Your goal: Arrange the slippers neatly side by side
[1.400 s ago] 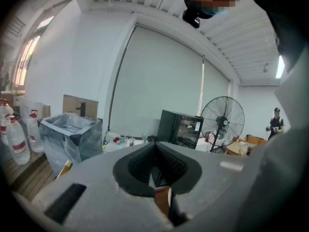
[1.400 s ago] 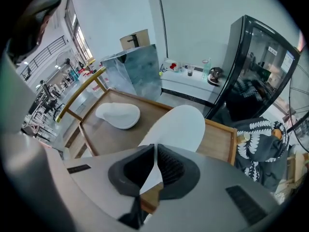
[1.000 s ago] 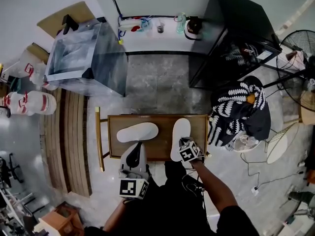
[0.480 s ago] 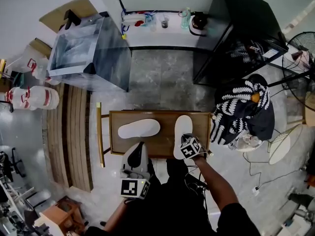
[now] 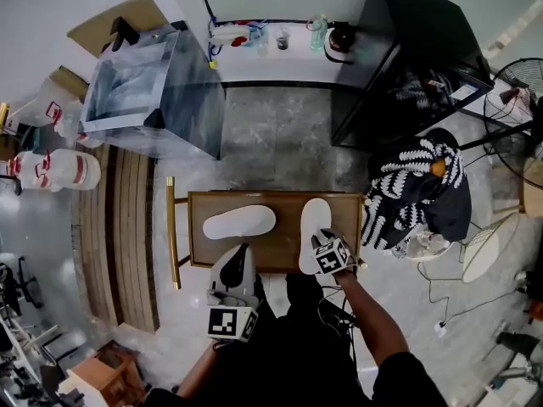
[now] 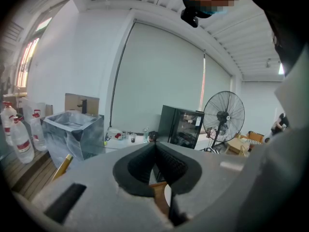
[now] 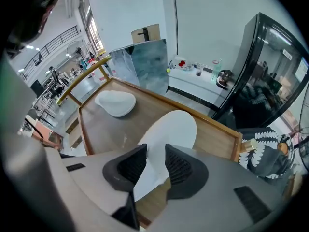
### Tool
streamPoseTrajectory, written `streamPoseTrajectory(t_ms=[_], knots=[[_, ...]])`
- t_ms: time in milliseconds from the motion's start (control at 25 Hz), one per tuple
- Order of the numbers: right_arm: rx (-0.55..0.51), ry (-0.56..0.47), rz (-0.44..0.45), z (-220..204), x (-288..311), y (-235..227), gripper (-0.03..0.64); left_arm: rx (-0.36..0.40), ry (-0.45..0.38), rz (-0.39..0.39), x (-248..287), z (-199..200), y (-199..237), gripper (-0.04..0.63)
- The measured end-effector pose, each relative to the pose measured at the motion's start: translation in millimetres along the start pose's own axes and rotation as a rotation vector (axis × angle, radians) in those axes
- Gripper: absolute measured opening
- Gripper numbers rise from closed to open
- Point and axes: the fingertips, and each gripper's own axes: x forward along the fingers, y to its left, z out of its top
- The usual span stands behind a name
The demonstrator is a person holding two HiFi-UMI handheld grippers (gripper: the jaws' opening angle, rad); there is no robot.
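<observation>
Lower centre of the head view: the left gripper (image 5: pixel 240 251) hangs at the near edge of the table (image 5: pixel 284 227), its jaws pressed together on nothing. To its right, the right gripper (image 5: pixel 316 244) has jaws that have just been opening and now stand spread astride the heel of the lengthwise slipper (image 5: pixel 312 220). Farther left, the crosswise slipper (image 5: pixel 239 223) lies apart, angled to the first.

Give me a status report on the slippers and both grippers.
Left hand-held gripper shut, empty. Right hand-held gripper: jaws just opening, heel of right slipper between them. Left slipper lies crosswise; pair not aligned. Nothing in the way.
</observation>
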Motion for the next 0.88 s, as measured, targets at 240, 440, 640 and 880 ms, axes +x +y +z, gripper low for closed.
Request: streamPoseTrajectory(t_ms=[240,440,640,880], knots=[[0.135,-0.095,-0.02,13.4,-24.7,1.8,0.097,0.019,-0.002,-0.042,-2.5,2.6,1.2,0.017],[0.242,-0.243,-0.069,40.9,-59.5,1.9,0.053,0.051,-0.002,-0.085,-5.5,8.8,9.2,0.017],[0.322,-0.389,-0.113,72.2,-104.0,13.7,0.025,0.077,0.008,-0.126,-7.1,11.0,21.7,0.016],[0.411,-0.527,-0.135,95.7,-146.2,33.9,0.018,0.137,0.043,-0.185,0.8,-2.3,36.2,0.017]])
